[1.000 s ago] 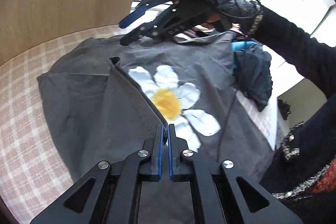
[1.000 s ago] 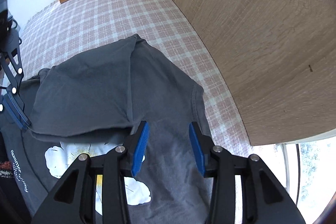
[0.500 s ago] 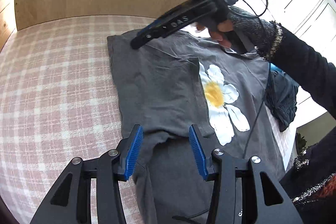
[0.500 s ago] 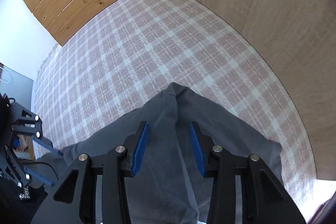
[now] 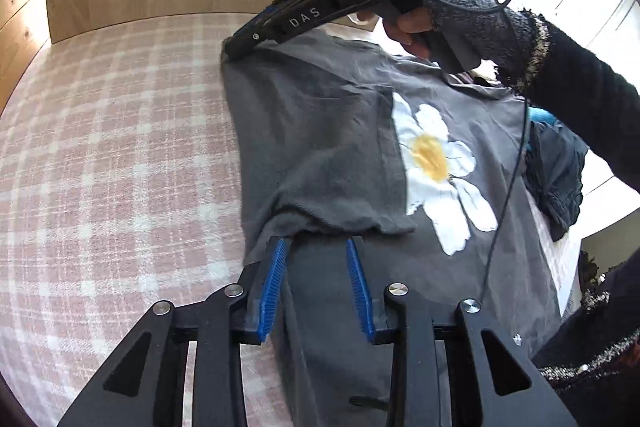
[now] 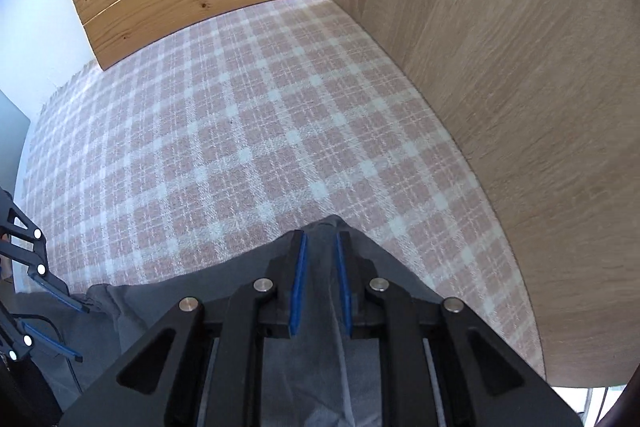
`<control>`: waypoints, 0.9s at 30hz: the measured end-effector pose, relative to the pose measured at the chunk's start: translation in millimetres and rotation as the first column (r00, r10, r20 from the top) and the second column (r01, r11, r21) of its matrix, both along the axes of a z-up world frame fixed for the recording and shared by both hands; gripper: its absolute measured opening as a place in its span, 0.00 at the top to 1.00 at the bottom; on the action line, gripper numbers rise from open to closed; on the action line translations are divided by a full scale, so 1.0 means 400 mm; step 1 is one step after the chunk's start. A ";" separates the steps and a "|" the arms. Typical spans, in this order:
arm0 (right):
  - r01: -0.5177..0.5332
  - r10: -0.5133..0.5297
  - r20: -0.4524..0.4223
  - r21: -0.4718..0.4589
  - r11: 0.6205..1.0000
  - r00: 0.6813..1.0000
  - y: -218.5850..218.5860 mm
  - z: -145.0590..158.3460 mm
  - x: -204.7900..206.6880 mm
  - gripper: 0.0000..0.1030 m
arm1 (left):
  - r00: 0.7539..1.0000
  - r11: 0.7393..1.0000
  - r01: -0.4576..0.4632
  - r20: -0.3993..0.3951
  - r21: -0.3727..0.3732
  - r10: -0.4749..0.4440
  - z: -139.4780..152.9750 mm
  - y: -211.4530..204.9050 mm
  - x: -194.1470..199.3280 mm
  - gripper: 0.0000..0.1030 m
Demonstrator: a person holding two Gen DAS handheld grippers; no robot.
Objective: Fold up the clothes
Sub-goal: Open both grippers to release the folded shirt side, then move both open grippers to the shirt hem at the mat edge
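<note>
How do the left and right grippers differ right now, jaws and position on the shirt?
The left gripper has its jaws spread wide; the right gripper has its jaws much closer, with a gap still showing. The left gripper sits at the edge of the folded-over flap of the grey daisy-print T-shirt, mid-garment; the right gripper straddles a far corner of it, near the wooden panel. Both have blue-padded black fingers and sit over the pink checked cover.

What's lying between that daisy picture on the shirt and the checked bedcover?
In the left wrist view, a folded-over flap of the grey shirt lies between the daisy and the checked cover, covering the daisy's left edge.
</note>
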State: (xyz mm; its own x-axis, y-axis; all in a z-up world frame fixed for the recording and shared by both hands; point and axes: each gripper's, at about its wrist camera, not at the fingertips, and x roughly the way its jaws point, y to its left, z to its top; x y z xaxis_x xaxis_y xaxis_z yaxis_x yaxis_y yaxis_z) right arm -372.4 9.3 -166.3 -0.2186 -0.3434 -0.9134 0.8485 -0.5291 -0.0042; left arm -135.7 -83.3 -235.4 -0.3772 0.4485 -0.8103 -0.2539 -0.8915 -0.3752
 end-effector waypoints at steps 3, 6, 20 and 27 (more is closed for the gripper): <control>-0.004 0.004 0.052 0.000 1.000 0.999 0.041 0.003 0.047 0.86 | 0.999 0.999 0.046 0.018 0.020 -0.046 -0.014 0.035 -0.002 0.65; -0.025 0.023 0.119 0.015 1.000 0.993 0.080 -0.011 0.103 0.86 | 0.996 0.998 0.030 0.081 -0.062 -0.024 -0.058 0.045 -0.014 0.65; -0.015 0.015 -0.001 0.157 0.987 1.000 0.102 -0.106 0.342 0.81 | 0.933 0.924 -0.357 -0.012 -0.139 0.359 0.110 -0.133 0.470 0.65; 0.002 0.002 0.055 -0.080 0.997 0.999 0.145 0.025 0.481 0.81 | 0.860 0.852 -0.499 0.030 -0.159 0.510 0.068 -0.090 0.754 0.64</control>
State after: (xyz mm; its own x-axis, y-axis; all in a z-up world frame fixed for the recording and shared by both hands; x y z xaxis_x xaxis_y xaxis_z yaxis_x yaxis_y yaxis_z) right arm -179.9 67.3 -156.1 -0.1694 -0.4156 -0.8936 0.8462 -0.5261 0.0843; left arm 165.8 -119.5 -208.4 -0.4620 0.0914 -0.8822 0.2667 -0.9343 -0.2364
